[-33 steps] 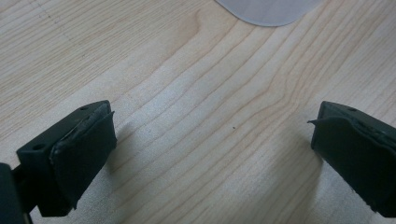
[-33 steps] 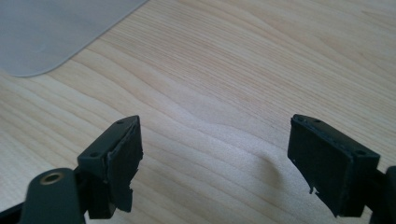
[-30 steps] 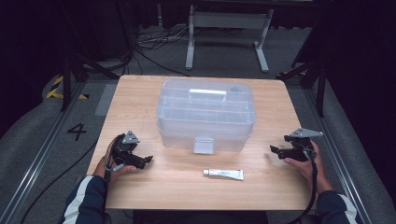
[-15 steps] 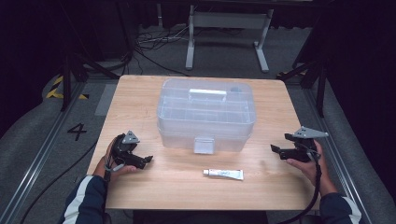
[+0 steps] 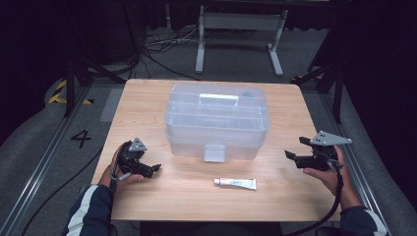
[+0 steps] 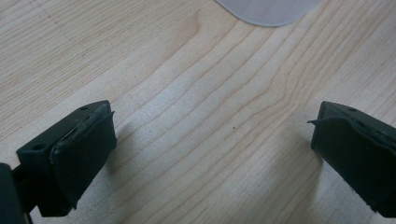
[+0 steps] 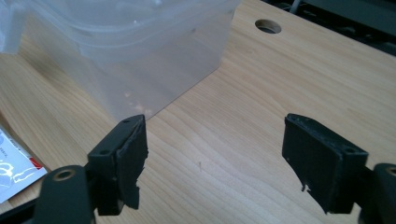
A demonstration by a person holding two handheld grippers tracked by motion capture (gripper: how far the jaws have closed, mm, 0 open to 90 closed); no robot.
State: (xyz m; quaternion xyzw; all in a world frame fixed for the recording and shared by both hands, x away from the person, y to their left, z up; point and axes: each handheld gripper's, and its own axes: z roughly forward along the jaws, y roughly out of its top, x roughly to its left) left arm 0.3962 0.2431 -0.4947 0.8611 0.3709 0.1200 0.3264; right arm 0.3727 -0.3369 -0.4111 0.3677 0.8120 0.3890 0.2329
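Tube [image 5: 235, 183] of paste lies flat on the worktop [image 5: 147, 98] at lower centre of the high view, just in front of the clear plastic box [image 5: 217, 119], and nothing is gripping it yet. My right tongs [image 5: 293, 158] sit at the right edge of the frame, lifted off the wood, with the jaws standing apart and nothing between them; they have just been closing a little. In the right gripper view those tongs [image 7: 212, 163] look across bare wood at a corner of the box [image 7: 140, 51], with a white end of the tube [image 7: 14, 168] at the far lower left. My left tongs [image 5: 153, 168] rest at lower left of the high view, released too, and in the left gripper view they [image 6: 212, 154] frame plain wood grain with a rim of the box [image 6: 268, 9] at the top.

I judge this to be the approach, before any pick. Next, I think, the right tongs must swing left and down toward the tube, with the jaws lined up across its narrow width.
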